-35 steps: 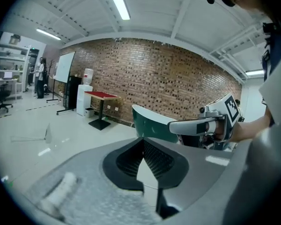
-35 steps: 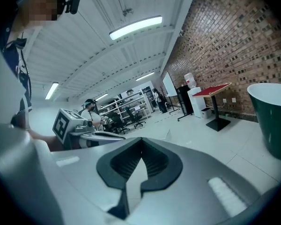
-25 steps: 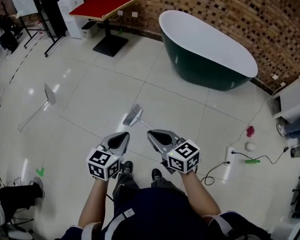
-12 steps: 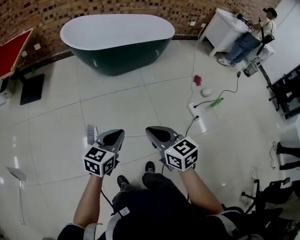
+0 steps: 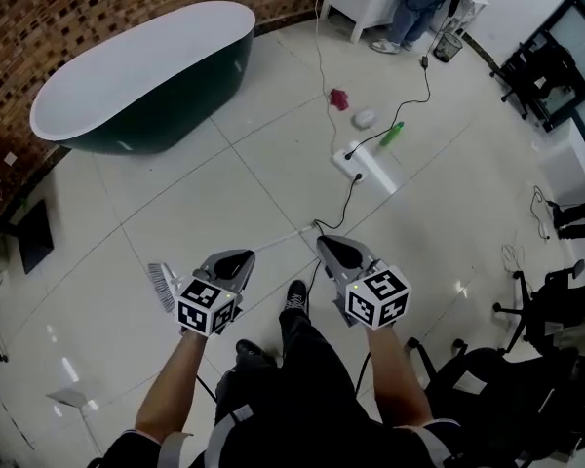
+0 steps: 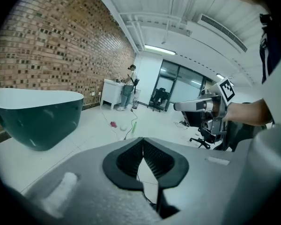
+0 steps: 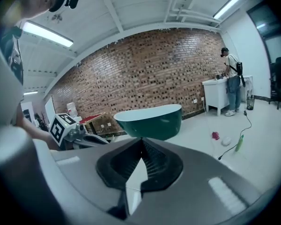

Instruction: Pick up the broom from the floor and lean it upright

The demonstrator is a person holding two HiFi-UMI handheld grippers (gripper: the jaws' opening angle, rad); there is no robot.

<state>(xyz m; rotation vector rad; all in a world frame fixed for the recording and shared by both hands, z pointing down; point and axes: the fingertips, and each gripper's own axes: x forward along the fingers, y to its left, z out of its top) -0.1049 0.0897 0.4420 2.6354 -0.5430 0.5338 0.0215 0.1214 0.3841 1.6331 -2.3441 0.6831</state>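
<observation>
I'm holding the left gripper (image 5: 236, 259) and right gripper (image 5: 333, 250) with jaws shut, empty.
Only the head view is showing the broom (image 5: 160, 283), lying on the tiled floor (image 5: 224, 193) just beside my left gripper; the right gripper view is catching the bathtub (image 7: 150, 121) and brick wall (image 7: 154, 64).

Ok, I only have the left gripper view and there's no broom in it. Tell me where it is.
Observer: In the head view the broom lies on the floor, its brush just left of the left gripper.
Operator: Report the right tongs.
Observer: The right gripper shows in its own view with the tongs shut and nothing between them.
Operator: Name what else lies on the broom's side.
Observer: A long-handled dustpan lies toward the lower left of the head view, apart from the broom.
</observation>
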